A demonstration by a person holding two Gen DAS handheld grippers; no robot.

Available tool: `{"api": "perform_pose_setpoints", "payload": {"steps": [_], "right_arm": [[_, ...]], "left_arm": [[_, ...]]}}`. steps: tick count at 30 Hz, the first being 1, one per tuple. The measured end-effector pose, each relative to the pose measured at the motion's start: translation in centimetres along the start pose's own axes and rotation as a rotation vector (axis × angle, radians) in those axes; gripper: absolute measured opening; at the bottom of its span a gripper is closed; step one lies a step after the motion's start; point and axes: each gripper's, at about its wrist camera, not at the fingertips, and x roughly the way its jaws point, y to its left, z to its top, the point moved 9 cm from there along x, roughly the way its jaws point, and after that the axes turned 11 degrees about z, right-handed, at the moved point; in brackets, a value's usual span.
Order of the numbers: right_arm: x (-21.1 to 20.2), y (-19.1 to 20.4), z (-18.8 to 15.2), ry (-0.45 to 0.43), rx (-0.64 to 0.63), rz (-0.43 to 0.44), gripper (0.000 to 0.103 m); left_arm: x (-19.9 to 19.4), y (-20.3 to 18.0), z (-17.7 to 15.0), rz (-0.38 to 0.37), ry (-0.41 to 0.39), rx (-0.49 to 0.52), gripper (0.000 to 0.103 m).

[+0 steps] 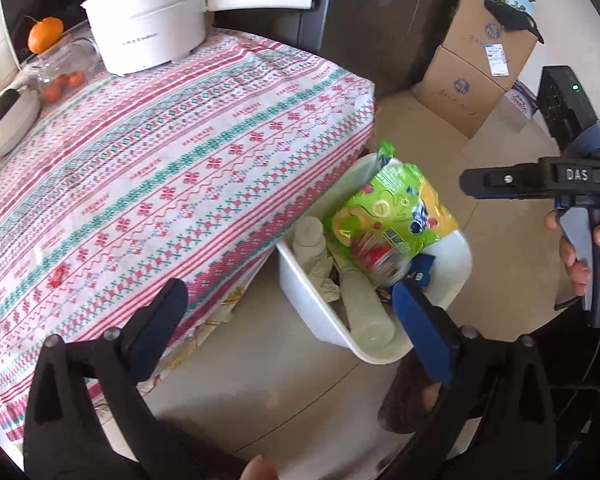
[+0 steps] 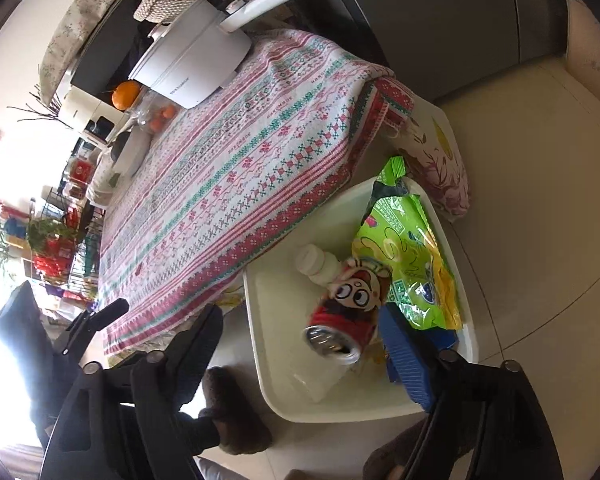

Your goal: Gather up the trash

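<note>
The white bin [image 2: 464, 344] stands on the floor beside the cloth-covered surface [image 1: 148, 184], holding a green snack bag [image 2: 412, 264] and red can [image 2: 340, 328]. Both left tongs [image 1: 288, 300] and right tongs [image 2: 300, 332] gape wide, empty, above it.

Left gripper [image 1: 288, 308]: fingers spread wide, nothing between them; the left pad black, the right pad blue.
Right gripper [image 2: 300, 344]: fingers wide apart, empty; same black and blue pads.
Right gripper, seen from left wrist view [image 1: 536, 184]: at the right edge, level, pointing left.
Right hand [image 1: 588, 248]: wrapped round the grey handle, fingertips on its near side.
Arms: out of view.
</note>
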Motion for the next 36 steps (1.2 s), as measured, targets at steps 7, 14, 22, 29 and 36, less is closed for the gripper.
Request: {"api": "perform_pose_setpoints", "payload": {"steps": [7,14,22,29,36], "right_arm": [[-0.9,1.9,0.4,-0.047,-0.149,-0.12,0.09],[-2.4,5.4,-0.3,-0.11,-0.338,-0.24,0.103],[-5.7,10.1,-1.2,-0.285,-0.499,-0.371,0.103],[-7.2,11.4,-0.9,-0.38,-0.542,-0.43,0.103],[-7.0,10.3,-0.3,-0.389,-0.494,-0.429,0.103]], "left_arm": [[-0.8,1.4,0.1,0.067,-0.017,-0.041,0.102],[-3.1,2.5,0.2,0.15,-0.07,-0.112,0.102],[-6.5,3.4,0.0,0.231,-0.175,-0.206,0.102],[-7.9,4.0,-0.2,0.256,-0.232,-0.235,0.102],[-8.1,4.6,-0.1,0.281,-0.257,-0.246,0.102]]}}
